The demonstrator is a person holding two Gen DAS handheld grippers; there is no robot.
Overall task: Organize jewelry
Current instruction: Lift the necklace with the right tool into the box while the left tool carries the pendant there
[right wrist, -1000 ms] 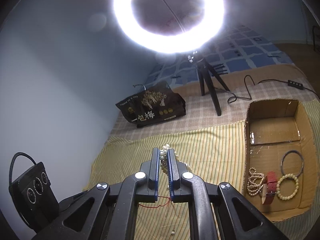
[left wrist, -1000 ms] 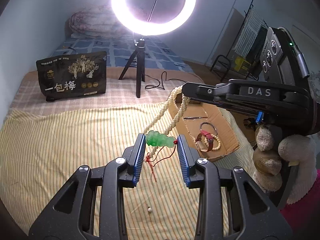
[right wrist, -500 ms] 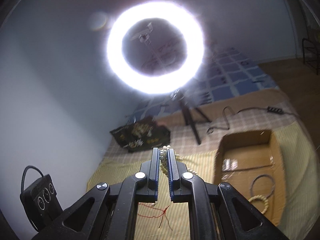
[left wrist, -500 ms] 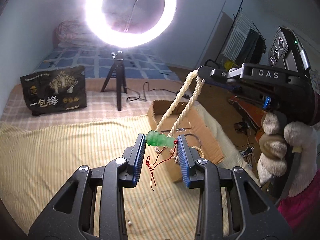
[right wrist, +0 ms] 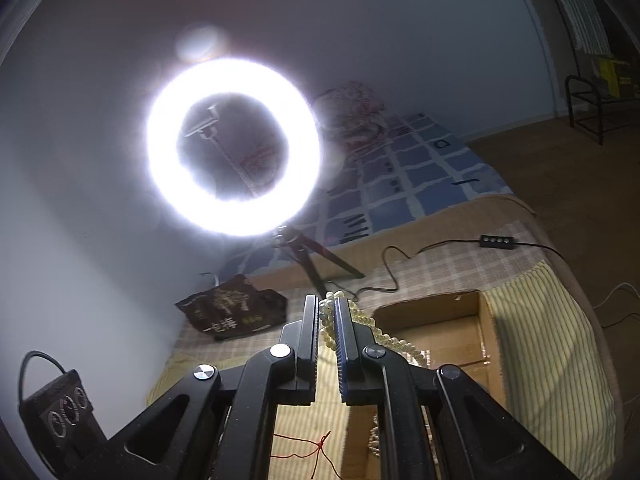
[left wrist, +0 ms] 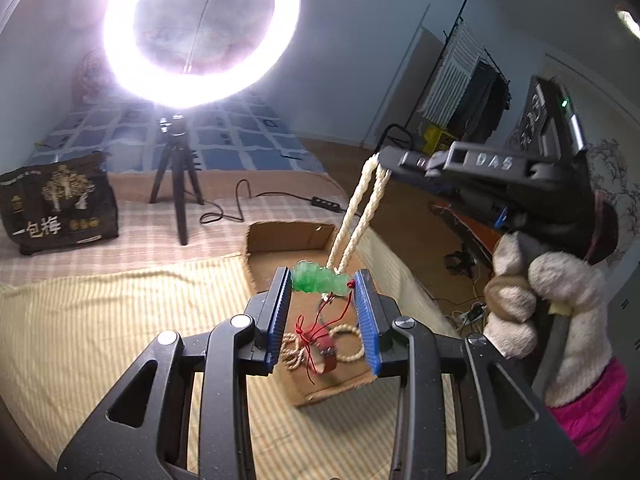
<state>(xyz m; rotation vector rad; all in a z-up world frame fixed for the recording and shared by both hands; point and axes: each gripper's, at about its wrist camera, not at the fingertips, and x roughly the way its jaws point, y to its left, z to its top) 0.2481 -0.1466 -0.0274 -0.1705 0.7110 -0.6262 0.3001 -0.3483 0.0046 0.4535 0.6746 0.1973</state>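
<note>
The jaws of the right gripper (right wrist: 328, 312) stand nearly together, pinching the top loops of the cream bead necklace (left wrist: 358, 216) between their pads, at the lower centre of the right wrist view; from there the strands hang taut down the middle of the left wrist view. The jaws of the left gripper (left wrist: 324, 284) stand moderately apart and bridge the green pendant (left wrist: 318, 279), which touches both blue pads, so it looks lightly clamped. Held at both ends, the necklace stays stretched and untangled, probably so it can be lowered neatly into the cardboard box (left wrist: 288, 236) just below, where a red-strapped watch (left wrist: 326, 350) and a bead bracelet (left wrist: 348, 344) already lie.
</note>
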